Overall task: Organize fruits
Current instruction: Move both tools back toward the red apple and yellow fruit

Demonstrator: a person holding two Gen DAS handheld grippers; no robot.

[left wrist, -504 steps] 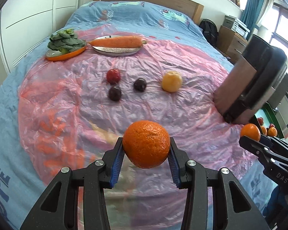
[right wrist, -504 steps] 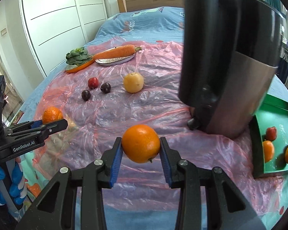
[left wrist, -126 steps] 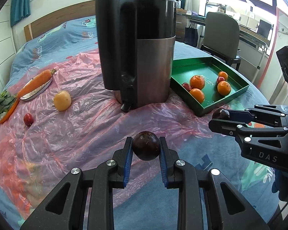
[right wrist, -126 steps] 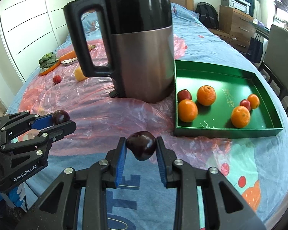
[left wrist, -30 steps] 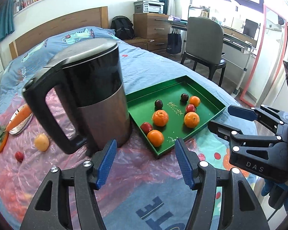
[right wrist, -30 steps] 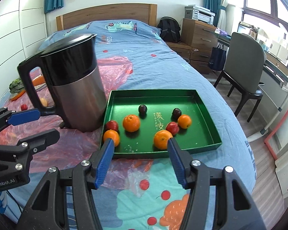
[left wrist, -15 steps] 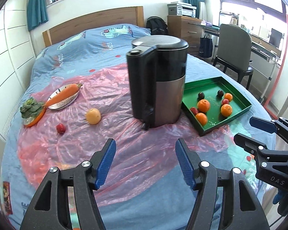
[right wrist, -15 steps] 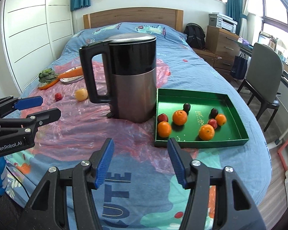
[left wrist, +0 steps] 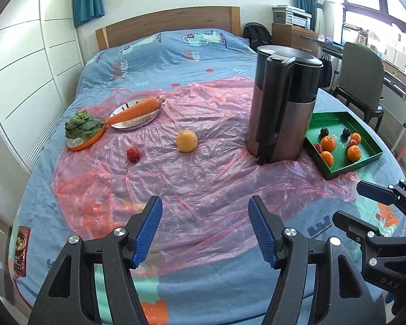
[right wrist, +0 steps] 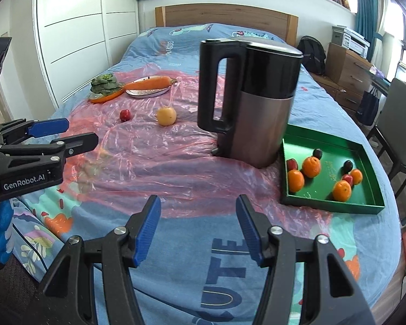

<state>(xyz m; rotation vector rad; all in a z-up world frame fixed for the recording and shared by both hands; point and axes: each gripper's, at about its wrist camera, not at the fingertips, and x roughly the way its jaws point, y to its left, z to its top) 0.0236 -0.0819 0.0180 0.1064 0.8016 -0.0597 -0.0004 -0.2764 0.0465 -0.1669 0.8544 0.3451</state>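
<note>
Pink plastic sheet point(left wrist: 203, 178): spread over the bed, left wrist view.
Left gripper point(left wrist: 205, 227): jaws wide apart, holding nothing.
Loose fruit: yellow fruit point(left wrist: 186, 140) at 12 o'clock; small red fruit point(left wrist: 133, 153) at 11.
Green tray point(left wrist: 365, 159): 2 o'clock, right of the kettle point(left wrist: 284, 108), holding oranges and plums.

Right wrist view
Right gripper point(right wrist: 199, 228): spread wide, empty.
Tray point(right wrist: 365, 203): 2 o'clock.
Loose fruit: 11 o'clock, beyond the kettle handle.

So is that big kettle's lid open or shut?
Shut. The kettle stands upright on the pink plastic sheet, and its black lid lies flat on the rim in both views, with no gap showing.
</note>
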